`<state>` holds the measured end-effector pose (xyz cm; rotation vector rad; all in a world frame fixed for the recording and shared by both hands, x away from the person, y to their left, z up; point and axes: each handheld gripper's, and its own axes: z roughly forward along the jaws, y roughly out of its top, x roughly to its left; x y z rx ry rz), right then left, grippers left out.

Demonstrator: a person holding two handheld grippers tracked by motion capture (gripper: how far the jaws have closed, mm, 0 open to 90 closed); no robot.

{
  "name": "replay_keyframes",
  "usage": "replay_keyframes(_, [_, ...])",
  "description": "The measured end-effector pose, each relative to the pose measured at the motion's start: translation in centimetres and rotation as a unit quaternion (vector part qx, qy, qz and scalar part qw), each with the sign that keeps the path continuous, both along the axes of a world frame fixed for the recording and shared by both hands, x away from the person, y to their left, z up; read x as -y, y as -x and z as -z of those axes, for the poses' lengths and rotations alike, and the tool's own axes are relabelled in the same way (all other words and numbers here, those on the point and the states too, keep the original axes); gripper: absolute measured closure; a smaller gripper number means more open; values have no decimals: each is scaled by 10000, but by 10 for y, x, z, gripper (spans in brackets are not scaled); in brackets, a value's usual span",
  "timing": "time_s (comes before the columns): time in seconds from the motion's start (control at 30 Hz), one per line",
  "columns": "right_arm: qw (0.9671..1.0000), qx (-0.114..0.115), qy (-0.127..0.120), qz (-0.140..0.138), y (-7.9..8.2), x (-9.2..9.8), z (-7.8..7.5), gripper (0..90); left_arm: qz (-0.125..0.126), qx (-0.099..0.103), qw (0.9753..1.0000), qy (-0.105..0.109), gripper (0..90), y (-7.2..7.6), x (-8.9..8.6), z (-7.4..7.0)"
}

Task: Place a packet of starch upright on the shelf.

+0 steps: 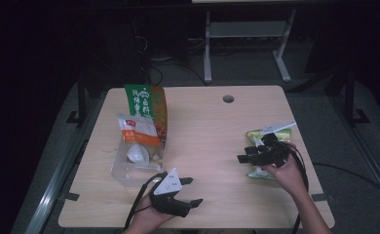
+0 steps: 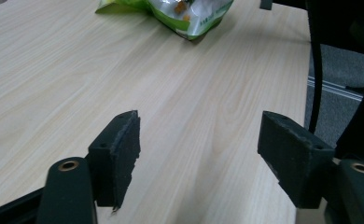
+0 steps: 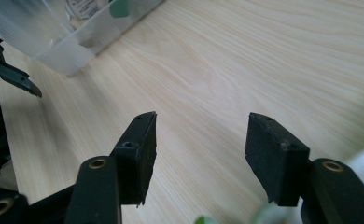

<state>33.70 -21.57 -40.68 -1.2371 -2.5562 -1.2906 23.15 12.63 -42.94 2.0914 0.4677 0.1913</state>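
Light wood-grain table (image 1: 212,141), dim room, dark floor around it, metal desk legs (image 1: 246,44) behind the far edge, round cable hole (image 1: 228,99) near the far side. Clear plastic bin (image 1: 129,165) on the left half with snack bags piled in: a tall green-and-orange bag (image 1: 146,105) standing at its far end, an orange-and-white pouch (image 1: 138,131) leaning on it. Green snack bag (image 1: 268,146) lies flat near the right edge.

Left gripper (image 1: 189,191) held low at the near edge just right of the bin, jaws spread wide, nothing between them, bare wood under them in the left gripper view (image 2: 199,149). Right gripper (image 1: 241,157) sits over the green snack bag, pointing left toward the table middle, jaws also wide apart and empty (image 3: 199,156); whether its body touches the bag, can't tell.

Wide bare stretch of tabletop between bin and green bag. Right hand (image 1: 288,173) close to the right edge.
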Motion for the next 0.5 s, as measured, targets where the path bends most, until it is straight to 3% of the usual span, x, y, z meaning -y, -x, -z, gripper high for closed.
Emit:
replay_keyframes(0.4, [9990,58,246,356,13,35,-9,412,87,-11,10000,5,286,-14,22,-11])
replay_keyframes(0.5, [9979,20,329,558,16,52,-10,415,135,-56,9999,-15,286,-18,31,-11])
